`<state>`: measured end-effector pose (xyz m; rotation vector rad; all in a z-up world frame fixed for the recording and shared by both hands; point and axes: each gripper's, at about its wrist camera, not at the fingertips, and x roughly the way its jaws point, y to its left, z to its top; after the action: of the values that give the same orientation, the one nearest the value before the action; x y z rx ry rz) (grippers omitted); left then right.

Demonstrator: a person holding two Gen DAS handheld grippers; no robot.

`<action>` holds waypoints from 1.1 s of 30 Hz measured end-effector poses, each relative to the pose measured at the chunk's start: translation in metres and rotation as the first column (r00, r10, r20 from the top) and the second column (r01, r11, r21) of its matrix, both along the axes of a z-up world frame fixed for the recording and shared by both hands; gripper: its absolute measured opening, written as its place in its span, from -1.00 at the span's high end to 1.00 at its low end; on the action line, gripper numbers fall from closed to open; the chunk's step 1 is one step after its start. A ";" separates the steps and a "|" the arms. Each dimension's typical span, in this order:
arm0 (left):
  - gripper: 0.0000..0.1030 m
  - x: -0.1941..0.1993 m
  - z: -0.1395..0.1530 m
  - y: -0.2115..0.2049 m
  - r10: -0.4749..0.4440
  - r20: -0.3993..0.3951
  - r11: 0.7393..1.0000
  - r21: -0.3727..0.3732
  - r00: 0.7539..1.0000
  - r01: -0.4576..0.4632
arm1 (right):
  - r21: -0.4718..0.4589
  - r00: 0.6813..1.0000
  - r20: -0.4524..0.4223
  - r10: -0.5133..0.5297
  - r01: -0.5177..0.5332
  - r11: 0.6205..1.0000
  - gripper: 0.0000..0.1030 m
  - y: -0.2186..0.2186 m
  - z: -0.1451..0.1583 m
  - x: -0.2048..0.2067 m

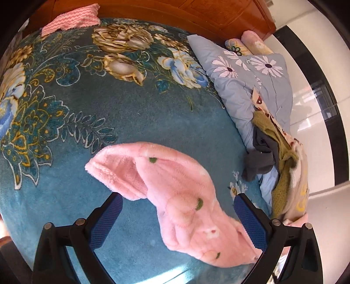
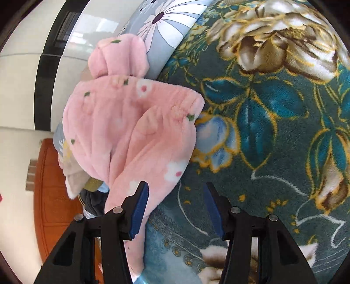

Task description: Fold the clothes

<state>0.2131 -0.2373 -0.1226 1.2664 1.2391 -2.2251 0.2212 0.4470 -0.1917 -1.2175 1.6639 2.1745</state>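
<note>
Pink fleece trousers [image 1: 175, 192] with small flowers lie crumpled on the teal floral blanket [image 1: 109, 109]. My left gripper [image 1: 178, 220] is open, its jaws wide on either side of the fabric, just above it. In the right wrist view the same trousers [image 2: 131, 131] show their waistband end, draped over the bed's edge. My right gripper [image 2: 175, 209] is open and empty; its left finger [image 2: 140, 212] is in front of a trouser leg, with bare blanket [image 2: 273, 131] between the jaws.
A grey-blue daisy quilt [image 1: 247, 80] lies along the bed's right side with a heap of dark, olive and cream clothes [image 1: 277, 157] on it. A pink zigzag cloth [image 1: 72, 18] lies at the far edge. A wooden headboard [image 1: 196, 15] stands behind. White floor [image 1: 317, 153] lies beyond.
</note>
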 end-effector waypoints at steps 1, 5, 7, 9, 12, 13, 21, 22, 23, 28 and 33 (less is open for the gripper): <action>-1.00 -0.005 -0.003 -0.005 0.022 0.011 1.000 0.020 1.000 -0.022 | -0.016 1.000 -0.015 -0.018 0.018 1.000 -0.06 0.001 0.001 -0.006; -0.98 -0.025 -0.014 -0.023 0.106 0.061 0.989 0.099 0.992 -0.111 | -0.017 0.999 0.037 -0.020 0.021 1.000 -0.06 0.002 -0.002 -0.030; -0.98 -0.030 -0.022 -0.029 0.117 0.104 0.984 0.120 0.988 -0.130 | -0.033 0.994 0.086 -0.073 0.077 0.997 -0.06 0.005 -0.009 -0.031; -0.98 -0.036 -0.028 -0.034 0.116 0.145 0.981 0.140 0.983 -0.137 | -0.067 0.986 0.090 -0.137 0.143 0.987 -0.06 0.009 -0.013 -0.027; -0.98 -0.044 -0.033 -0.040 0.125 0.182 0.974 0.163 0.975 -0.155 | -0.062 0.989 0.074 -0.127 0.132 0.989 -0.06 0.009 -0.009 -0.035; -0.97 -0.047 -0.035 -0.042 0.127 0.196 0.972 0.171 0.972 -0.161 | -0.050 0.991 0.067 -0.115 0.119 0.992 -0.06 0.008 -0.005 -0.040; -0.35 -0.041 -0.068 -0.045 0.143 0.324 0.923 0.298 0.935 -0.244 | -0.102 0.993 0.038 -0.110 0.113 0.988 0.63 -0.003 0.005 -0.058; -0.09 -0.043 -0.060 -0.044 0.134 0.296 0.928 0.297 0.946 -0.224 | -0.100 0.993 0.045 -0.112 0.116 0.988 0.80 -0.004 0.006 -0.058; 0.08 -0.045 -0.051 -0.043 0.124 0.267 0.934 0.294 0.956 -0.203 | -0.108 0.993 0.039 -0.114 0.118 0.987 0.84 -0.003 0.008 -0.059; 0.70 -0.057 -0.011 -0.038 0.069 0.124 0.956 0.274 0.990 -0.101 | -0.135 0.992 -0.007 -0.123 0.121 0.983 0.92 0.001 0.030 -0.066; 0.75 -0.069 0.030 -0.034 0.006 -0.019 0.971 0.239 1.000 -0.002 | -0.129 0.987 -0.111 -0.115 0.100 0.987 0.93 0.021 0.086 -0.088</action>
<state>0.1444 -0.2708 -0.0931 1.3263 1.5548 -2.1398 0.1331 0.4678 -0.1060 -1.0176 1.8899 2.1456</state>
